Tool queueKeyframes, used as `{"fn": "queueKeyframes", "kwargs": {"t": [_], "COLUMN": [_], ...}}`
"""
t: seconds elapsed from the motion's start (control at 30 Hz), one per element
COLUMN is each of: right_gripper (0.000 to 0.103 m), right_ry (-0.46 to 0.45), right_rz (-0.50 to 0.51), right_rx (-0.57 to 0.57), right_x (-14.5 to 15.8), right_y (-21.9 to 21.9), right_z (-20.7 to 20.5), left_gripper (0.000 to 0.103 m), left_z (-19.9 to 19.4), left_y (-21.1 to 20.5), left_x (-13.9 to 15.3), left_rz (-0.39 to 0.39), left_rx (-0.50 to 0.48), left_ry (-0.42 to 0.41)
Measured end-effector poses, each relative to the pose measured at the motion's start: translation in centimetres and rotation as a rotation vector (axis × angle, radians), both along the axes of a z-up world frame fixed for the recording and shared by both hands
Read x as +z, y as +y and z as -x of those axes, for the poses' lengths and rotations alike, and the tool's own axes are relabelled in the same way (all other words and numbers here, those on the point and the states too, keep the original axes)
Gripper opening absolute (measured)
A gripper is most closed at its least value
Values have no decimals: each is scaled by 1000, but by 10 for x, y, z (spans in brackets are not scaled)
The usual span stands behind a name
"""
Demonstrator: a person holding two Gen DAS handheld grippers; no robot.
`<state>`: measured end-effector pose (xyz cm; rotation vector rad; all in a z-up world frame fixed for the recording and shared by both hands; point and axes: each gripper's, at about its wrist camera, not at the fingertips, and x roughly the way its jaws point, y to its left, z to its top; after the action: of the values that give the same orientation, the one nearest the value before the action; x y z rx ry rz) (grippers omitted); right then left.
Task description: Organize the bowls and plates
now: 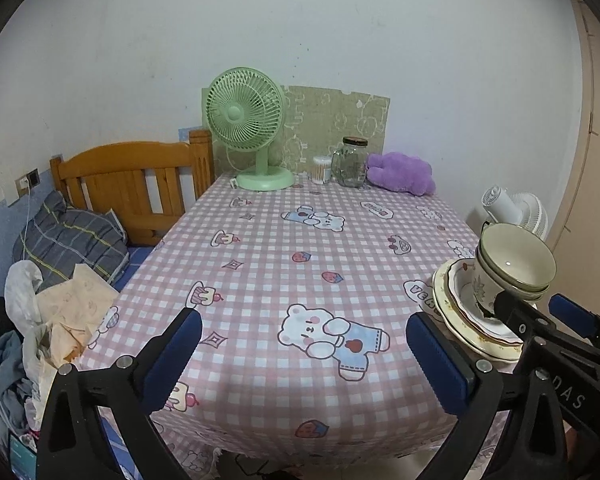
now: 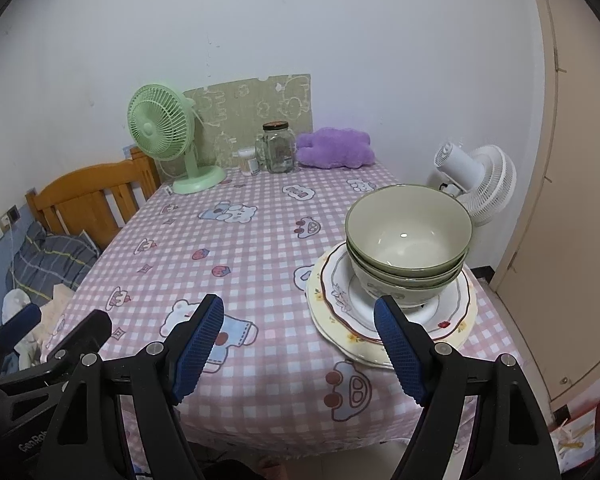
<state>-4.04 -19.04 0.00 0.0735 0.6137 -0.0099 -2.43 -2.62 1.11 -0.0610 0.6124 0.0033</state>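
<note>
A stack of green-rimmed bowls (image 2: 408, 240) sits on stacked plates (image 2: 340, 320) with floral and red-edged rims, at the table's front right; the bowls (image 1: 516, 260) and plates (image 1: 460, 312) also show at the right of the left wrist view. My right gripper (image 2: 300, 344) is open and empty, hovering at the front edge just left of the plates. My left gripper (image 1: 304, 352) is open and empty over the front middle of the pink checked tablecloth (image 1: 300, 240). The right gripper (image 1: 540, 316) shows in the left wrist view, in front of the stack.
A green desk fan (image 1: 248, 132), a glass jar (image 1: 352, 162), a cotton-swab box (image 1: 321, 169) and a purple plush (image 1: 404, 172) stand at the table's far edge by the wall. A wooden bed (image 1: 132, 184) with clothes lies left. A white fan (image 2: 480, 180) stands right.
</note>
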Motion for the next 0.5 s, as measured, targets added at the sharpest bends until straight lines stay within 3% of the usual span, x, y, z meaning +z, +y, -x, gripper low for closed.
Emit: {"fn": "queueKeyframes", "kwargs": {"t": [0.5], "right_gripper": [80], "right_ry": [5], "right_rz": [0], "right_rx": [6], "right_x": [-1], "right_y": [0], "right_z": [1], "left_gripper": [103], "left_z": [1], "left_y": [0], "left_x": [1], "left_rz": [-12], "left_rx": [5], "left_ry": [2]}}
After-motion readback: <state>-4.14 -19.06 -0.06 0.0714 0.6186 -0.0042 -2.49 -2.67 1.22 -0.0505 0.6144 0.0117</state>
